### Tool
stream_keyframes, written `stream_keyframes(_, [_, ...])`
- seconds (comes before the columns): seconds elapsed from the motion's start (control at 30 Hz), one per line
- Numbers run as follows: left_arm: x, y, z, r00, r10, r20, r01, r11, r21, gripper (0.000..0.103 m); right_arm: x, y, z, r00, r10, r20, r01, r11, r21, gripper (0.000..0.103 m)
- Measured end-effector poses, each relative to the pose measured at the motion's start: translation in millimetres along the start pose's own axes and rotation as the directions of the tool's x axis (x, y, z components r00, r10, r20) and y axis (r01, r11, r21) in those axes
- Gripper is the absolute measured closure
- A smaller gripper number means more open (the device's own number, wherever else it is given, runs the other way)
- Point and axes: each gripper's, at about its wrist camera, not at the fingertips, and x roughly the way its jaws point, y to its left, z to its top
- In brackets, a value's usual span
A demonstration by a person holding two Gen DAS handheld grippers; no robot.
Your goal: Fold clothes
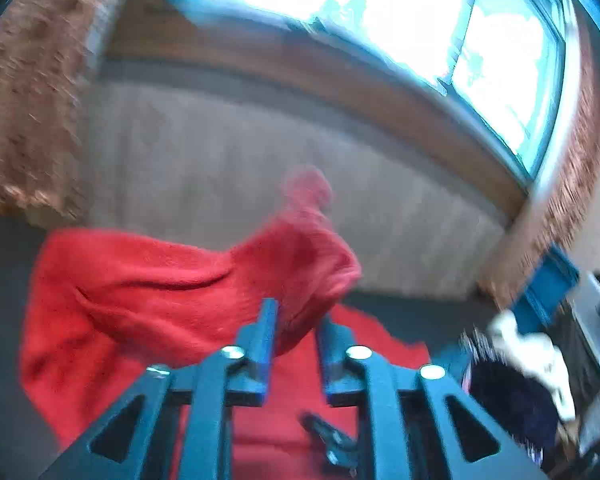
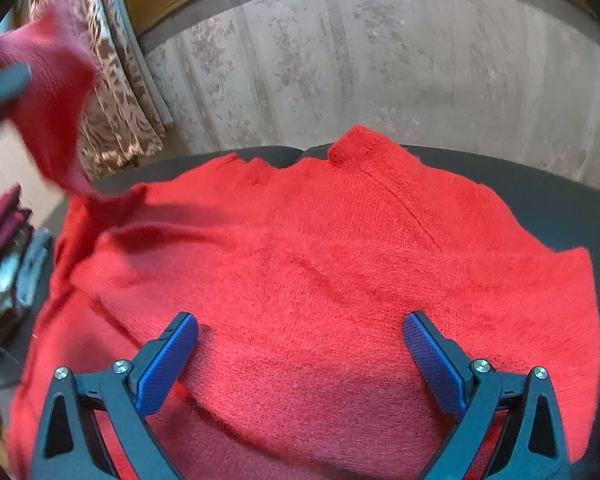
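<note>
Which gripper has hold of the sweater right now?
The left gripper: its fingers are pinched on a lifted fold of the red sweater. The right gripper hangs wide open above the flat body, gripping nothing.

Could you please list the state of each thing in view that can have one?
red sweater: spread on the dark surface, one sleeve lifted.
left gripper: shut on the sleeve.
right gripper: open, over the sweater.
maroon clothes: stacked alongside.
</note>
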Motion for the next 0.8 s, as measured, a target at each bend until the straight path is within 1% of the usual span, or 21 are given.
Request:
stream_keyframes(0.03, [1.6,0.2,-9.3,1.000,-0.012,-0.022,0.012,1.000,-0.011,0.076,-1.6,-4.2,0.0,1.000,0.026,0.007,-0.026,0.999,0.021,0.000])
stream_keyframes(0.1, [-1.2,8.9,-29.5,0.999,-0.016,-0.049,0.012,0.998,-0.065,0.071,-3.8,-10.9,-0.6,0.997,0.069,0.020,-0.070,0.996,0.056,0.000])
stream_keyframes(0.17, [-7.6,31.8,-38.7,0.999,-0.008,-0.047,0.001,0.989,-0.147,0.065,-5.2,-16.4,-0.9,0.994,0.103,0.033,-0.105,0.991,0.083,0.000])
stream_keyframes(0.3, [-27.5,77.9,-67.3,0.997,0.065,-0.039,-0.073,0.961,-0.268,0.064,-6.8,-23.1,-1.0,0.988,0.147,0.051,-0.153,0.981,0.120,0.000])
stream_keyframes(0.37, [-34.0,90.8,-77.8,0.996,0.078,-0.048,-0.089,0.951,-0.295,0.063,-7.3,-24.4,-0.8,0.986,0.159,0.056,-0.165,0.978,0.129,0.000])
stream_keyframes(0.43, [-33.5,97.9,-87.5,0.990,0.122,-0.072,-0.138,0.952,-0.275,0.063,-7.3,-21.9,-1.2,0.988,0.145,0.047,-0.150,0.981,0.122,0.000])
stream_keyframes(0.47, [-32.1,103.9,-92.3,0.989,0.124,-0.083,-0.143,0.949,-0.283,0.063,-7.4,-20.6,-1.5,0.990,0.138,0.042,-0.142,0.983,0.119,0.000])
stream_keyframes(0.53, [-28.9,118.7,-102.8,0.988,0.114,-0.107,-0.142,0.939,-0.313,0.063,-4.6,-10.6,3.3,0.996,0.082,-0.031,-0.080,0.995,0.066,0.000])
stream_keyframes(0.6, [-32.4,130.4,-106.1,0.995,0.070,-0.076,-0.093,0.926,-0.367,0.063,-3.6,2.6,6.8,0.996,0.021,-0.081,-0.020,1.000,0.024,0.000])
stream_keyframes(0.63, [-32.9,134.4,-107.7,0.996,0.055,-0.069,-0.077,0.920,-0.384,0.063,-4.5,11.6,6.8,0.997,0.017,-0.079,-0.017,1.000,0.004,0.000])
stream_keyframes(0.73, [-33.7,133.7,-109.3,0.996,0.060,-0.065,-0.080,0.924,-0.374,0.063,-2.5,38.6,8.4,0.998,0.013,-0.058,-0.017,0.998,-0.063,0.001])
stream_keyframes(0.8, [-35.0,135.0,-110.5,0.997,0.054,-0.059,-0.072,0.923,-0.377,0.063,7.4,50.2,13.9,0.997,0.000,-0.074,-0.005,0.998,-0.068,0.004])
